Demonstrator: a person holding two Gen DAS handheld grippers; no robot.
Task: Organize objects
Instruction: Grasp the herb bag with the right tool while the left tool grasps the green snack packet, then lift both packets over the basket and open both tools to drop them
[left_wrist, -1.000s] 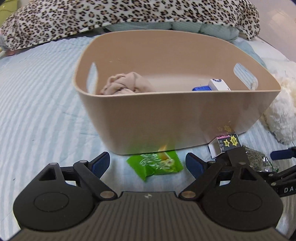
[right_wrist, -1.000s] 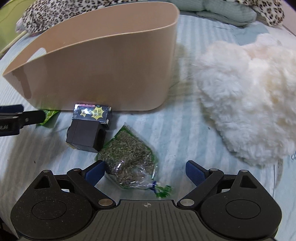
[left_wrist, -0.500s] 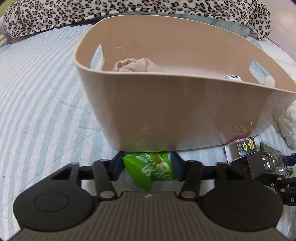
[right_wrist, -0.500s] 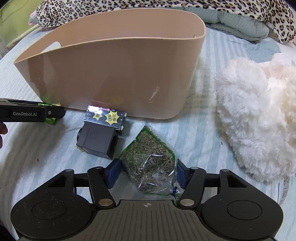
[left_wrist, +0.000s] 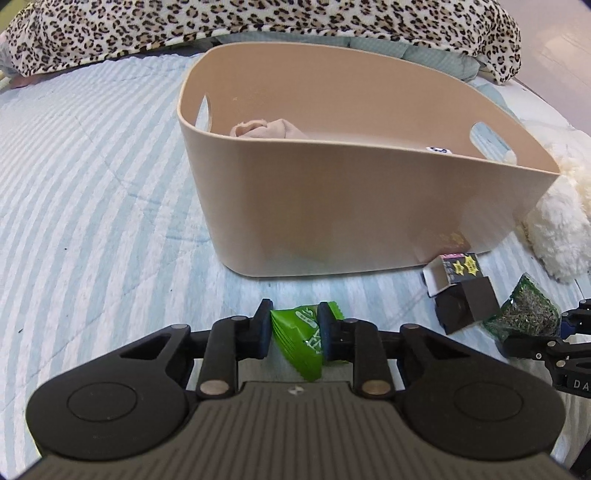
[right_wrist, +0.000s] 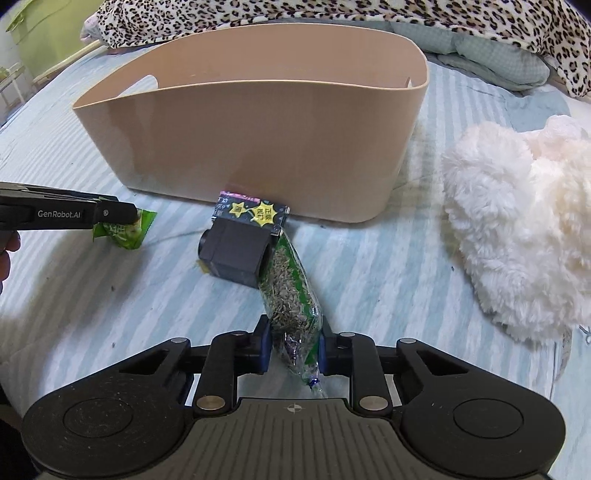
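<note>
Bed (left_wrist: 92, 184): striped blue cover, carrying everything I list here.

Tub (left_wrist: 369, 206): tan plastic, open top, handle slots at both ends. It stands straight ahead of both my grippers and above jaw height, so each packet must rise over the near rim before release. A beige cloth (left_wrist: 266, 129) lies inside.

Fleece (right_wrist: 517, 221): white, fluffy, right of the tub, untouched.

Black box (right_wrist: 236, 251): small carton with yellow star labels, on the bed against the tub's near wall, between my two grippers.

Herb bag (right_wrist: 295, 306): clear pouch of dried green matter, long axis pointing away from me toward the black box. My right gripper (right_wrist: 293, 349) has its jaws clamped on the near end; the far end touches the box.

Green packet (left_wrist: 299, 338): snack sachet, clamped between the jaws of my left gripper (left_wrist: 293, 332), held clear of the tub. The left is the nearer to the tub's open corner.

Change: half a second ago the left jaws sat right under the tub wall; now they are drawn back and lifted. Both pairs of jaws, wide apart a second ago, have closed.
</note>
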